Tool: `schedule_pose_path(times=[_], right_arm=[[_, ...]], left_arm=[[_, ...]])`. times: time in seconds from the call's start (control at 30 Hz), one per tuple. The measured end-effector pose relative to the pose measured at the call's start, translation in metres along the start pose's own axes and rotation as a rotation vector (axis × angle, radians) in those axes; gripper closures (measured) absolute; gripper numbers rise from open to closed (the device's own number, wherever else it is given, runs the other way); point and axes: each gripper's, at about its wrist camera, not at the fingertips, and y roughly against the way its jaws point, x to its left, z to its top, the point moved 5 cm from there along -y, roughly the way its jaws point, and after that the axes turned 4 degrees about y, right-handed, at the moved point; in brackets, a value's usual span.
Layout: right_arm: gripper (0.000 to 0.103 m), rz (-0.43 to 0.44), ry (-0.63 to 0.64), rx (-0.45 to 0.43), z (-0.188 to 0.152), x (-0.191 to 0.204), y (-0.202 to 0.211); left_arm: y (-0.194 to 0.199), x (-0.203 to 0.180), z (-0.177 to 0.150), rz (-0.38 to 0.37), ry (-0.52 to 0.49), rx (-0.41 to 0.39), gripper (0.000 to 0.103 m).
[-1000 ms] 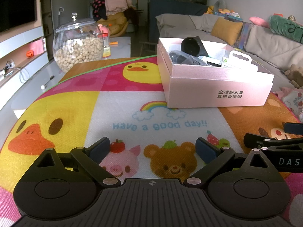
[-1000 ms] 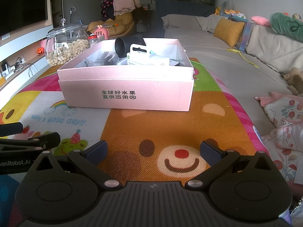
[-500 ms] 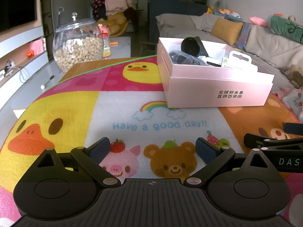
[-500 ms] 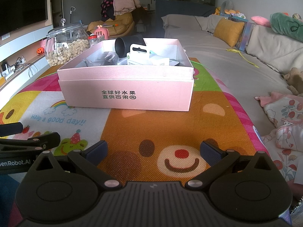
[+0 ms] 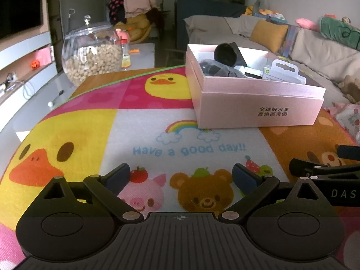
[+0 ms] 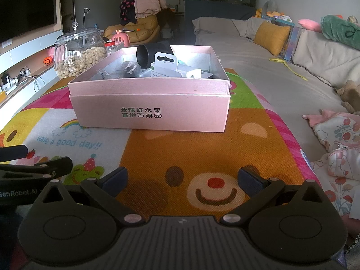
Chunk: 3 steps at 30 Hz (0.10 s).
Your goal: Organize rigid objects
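- Left wrist view: the left gripper (image 5: pixel 181 176) hangs low over the cartoon mat (image 5: pixel 139 130) with its jaws spread wide and nothing between them; the pig and bear prints show in the gap.
- The pink box (image 5: pixel 258 103) stands on the mat ahead and to the right of this gripper, well apart from its fingertips (image 5: pixel 118 174).
- Inside the box lie a black cylinder (image 5: pixel 226 55) tipped on its side toward the far end, a dark crumpled bag (image 5: pixel 213 68) beside it, and a white hang-tab package (image 5: pixel 284 72) toward the right.
- A glass jar (image 5: pixel 92 54) filled with pale round pieces stands at the far left, beyond the mat's edge.
- The right gripper (image 5: pixel 324 168) juts in from the right edge, just beside the left one; its state cannot be told from here.
- Right wrist view: the right gripper (image 6: pixel 182 177) is likewise spread open and empty, hovering over the orange bear face on the mat (image 6: pixel 180 148).
- The pink box (image 6: pixel 150 112) sits straight ahead of it, slightly left of centre, apart from the fingers.
- The black cylinder (image 6: pixel 149 56) leans at the back of the box, the white hang-tab package (image 6: pixel 165 66) upright just in front of it.
- The glass jar (image 6: pixel 78 52) stands behind the box to the left, and the left gripper (image 6: pixel 36 164) enters at the left edge.
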Motion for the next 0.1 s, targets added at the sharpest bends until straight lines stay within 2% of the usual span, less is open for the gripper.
schedule_pose_path(times=[0.1], right_arm=[[0.000,0.000,0.000,0.000,-0.0002,-0.0005,0.0002]], left_arm=[[0.0005,0.0016,-0.0005,0.002,0.003,-0.003,0.003]])
